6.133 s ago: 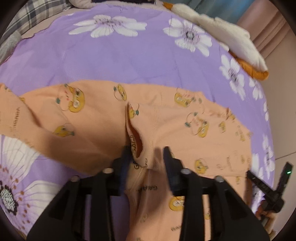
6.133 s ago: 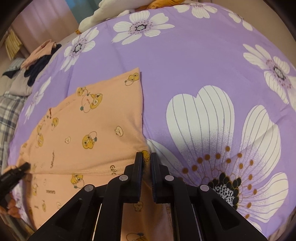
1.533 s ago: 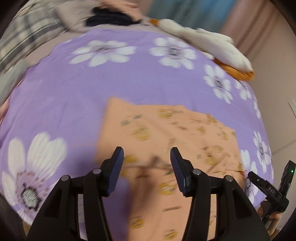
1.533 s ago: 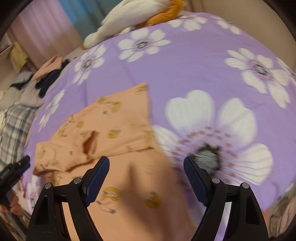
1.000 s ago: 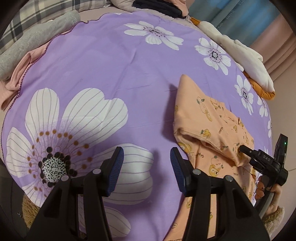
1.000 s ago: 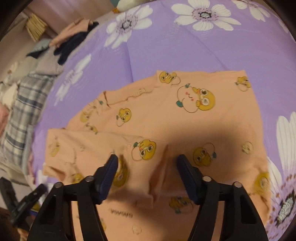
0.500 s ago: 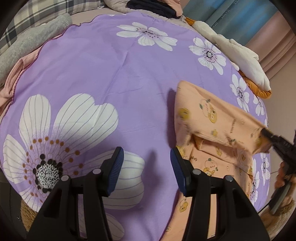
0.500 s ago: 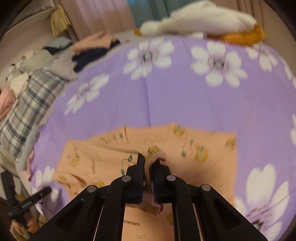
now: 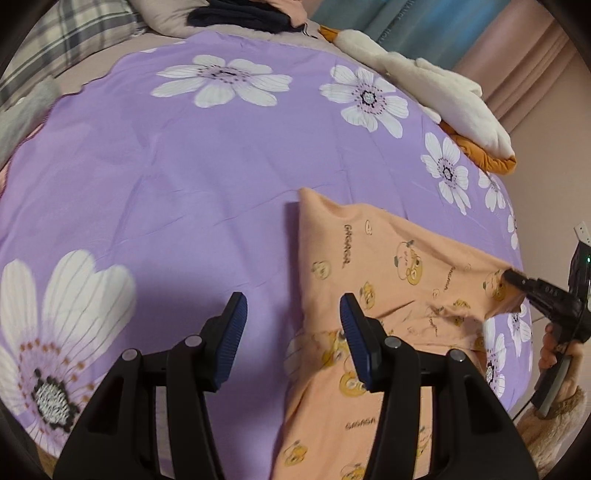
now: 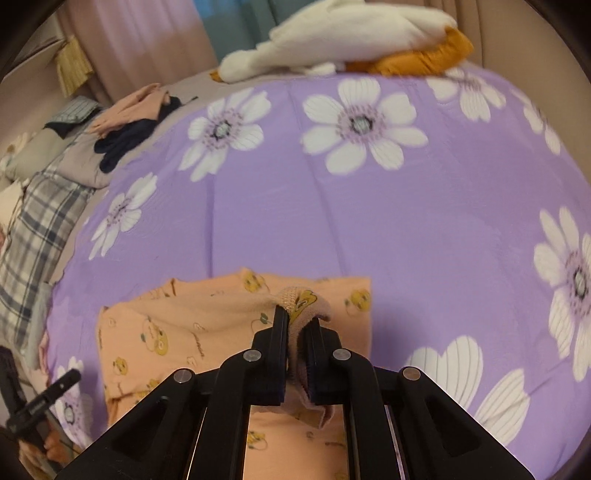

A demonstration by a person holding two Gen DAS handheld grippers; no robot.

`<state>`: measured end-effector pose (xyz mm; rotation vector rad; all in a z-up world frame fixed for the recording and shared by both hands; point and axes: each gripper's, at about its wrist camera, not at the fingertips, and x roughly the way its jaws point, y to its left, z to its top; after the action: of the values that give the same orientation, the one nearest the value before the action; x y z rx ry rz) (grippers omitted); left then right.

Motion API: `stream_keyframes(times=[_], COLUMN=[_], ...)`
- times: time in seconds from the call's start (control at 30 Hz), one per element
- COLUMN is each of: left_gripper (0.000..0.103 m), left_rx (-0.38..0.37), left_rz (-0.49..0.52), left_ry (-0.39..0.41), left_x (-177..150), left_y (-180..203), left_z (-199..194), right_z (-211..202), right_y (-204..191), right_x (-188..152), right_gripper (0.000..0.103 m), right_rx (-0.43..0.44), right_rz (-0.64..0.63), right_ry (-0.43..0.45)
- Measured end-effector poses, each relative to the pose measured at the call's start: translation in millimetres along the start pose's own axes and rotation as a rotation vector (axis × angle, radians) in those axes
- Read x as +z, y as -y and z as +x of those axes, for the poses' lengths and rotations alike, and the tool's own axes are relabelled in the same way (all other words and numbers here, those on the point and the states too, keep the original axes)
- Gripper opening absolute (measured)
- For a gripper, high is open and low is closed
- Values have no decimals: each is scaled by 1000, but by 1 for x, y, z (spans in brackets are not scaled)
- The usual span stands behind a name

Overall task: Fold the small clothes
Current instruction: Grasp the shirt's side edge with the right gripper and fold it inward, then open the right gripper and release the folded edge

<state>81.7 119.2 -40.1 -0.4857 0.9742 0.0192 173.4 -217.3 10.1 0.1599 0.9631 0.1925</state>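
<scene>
Two grippers work over a purple sheet [image 9: 207, 155] printed with white daisies. The right gripper [image 10: 295, 328] is clamped on a raised edge of the orange garment [image 9: 388, 258], which lies partly folded on the sheet. The left gripper [image 9: 291, 314] hangs with jaws apart, empty. A plush toy [image 10: 351, 40], heaped clothes [image 10: 125, 125] and curtains [image 9: 413, 22] lie beyond.

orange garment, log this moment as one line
right tool: shut on orange garment, edge lifted | left tool: open, empty, beside the garment | surface: purple flowered sheet | fold: unfinished
</scene>
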Motion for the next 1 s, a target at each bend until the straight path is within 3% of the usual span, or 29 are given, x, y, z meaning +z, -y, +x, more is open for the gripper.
stream_keyframes(times=[0.2,0.33,0.43,0.73,0.77,0.83,0.87,0.9,1.0], left_gripper=[47,45,47,48,48,47,45,46,47], left_rx=[39,22,57,103,101,98,91,83,61], left_rz=[29,34,61,79,76,67,64,69,86], left_ry=[-26,-60,-92,-74,-75,-81,-75,-62,-32], left_x=[21,36,39,40,40,38,37,35,23], left_y=[9,12,15,19,19,20,21,22,27], left_z=[32,57,76,92,90,81,76,69,49], right_z=[18,36,49,58,58,55,50,44,22], right_y=[20,39,48,51,51,49,49,48,49], right_x=[-10,-16,-22,-26,-26,-27,-27,-28,-34], right_gripper=[10,10,10,10,12,31,46,51,52], right_rx=[-4,29,-2,-6,-12,-46,-79,-108,-133], right_rz=[44,113,137,125,120,106,98,85,64], right_ry=[-91,-170,-201,-148,-148,-143,-131,-107,-49])
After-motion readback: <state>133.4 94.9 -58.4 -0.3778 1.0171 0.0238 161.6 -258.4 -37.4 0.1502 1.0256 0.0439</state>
